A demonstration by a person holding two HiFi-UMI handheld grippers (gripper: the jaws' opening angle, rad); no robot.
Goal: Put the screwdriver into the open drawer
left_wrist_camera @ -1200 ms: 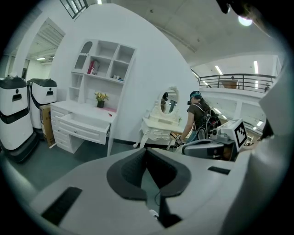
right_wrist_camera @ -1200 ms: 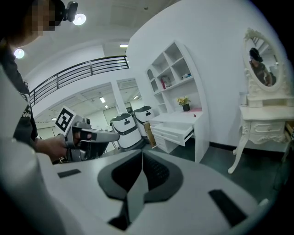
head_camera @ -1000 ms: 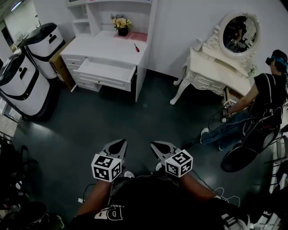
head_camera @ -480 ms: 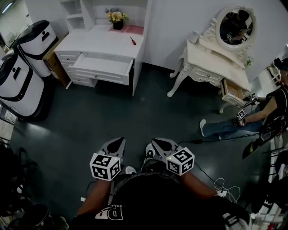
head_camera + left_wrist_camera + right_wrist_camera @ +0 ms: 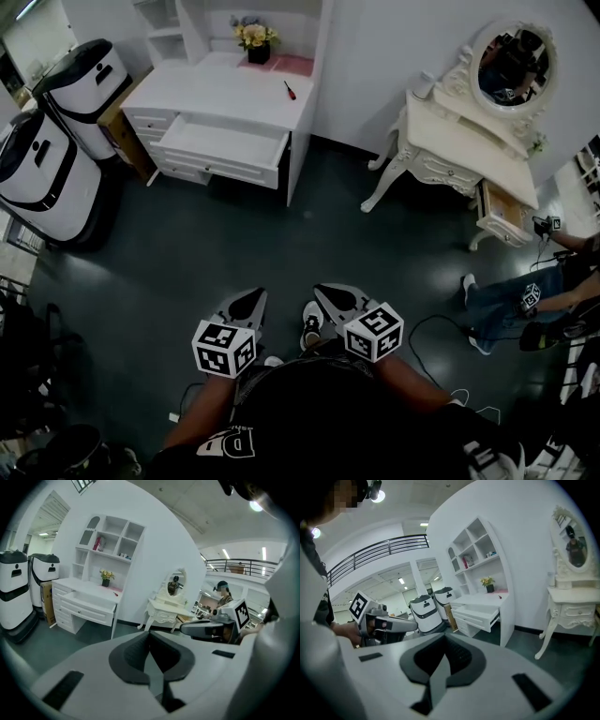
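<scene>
The screwdriver [image 5: 290, 90] with a red handle lies on the white desk [image 5: 234, 89] at the far side of the room, near the desk's right edge. Below the desktop the open drawer [image 5: 223, 146] sticks out towards me. My left gripper [image 5: 256, 296] and right gripper [image 5: 321, 300] hang side by side over the dark floor, far from the desk. Both have their jaws together with nothing between them. In the left gripper view the desk [image 5: 86, 592] and the screwdriver [image 5: 115, 594] show small at the left. The right gripper view shows the open drawer [image 5: 480, 615].
Two white machines [image 5: 42, 169] stand left of the desk. A cream dressing table [image 5: 464, 141] with an oval mirror [image 5: 513, 61] stands at the right. A seated person [image 5: 534, 300] and cables [image 5: 441, 323] are on the floor to the right. A flower pot [image 5: 255, 42] sits on the desk.
Both grippers have shifted a little across the floor and stay shut. The seated person at the right now shows lower and further right in the head view.
</scene>
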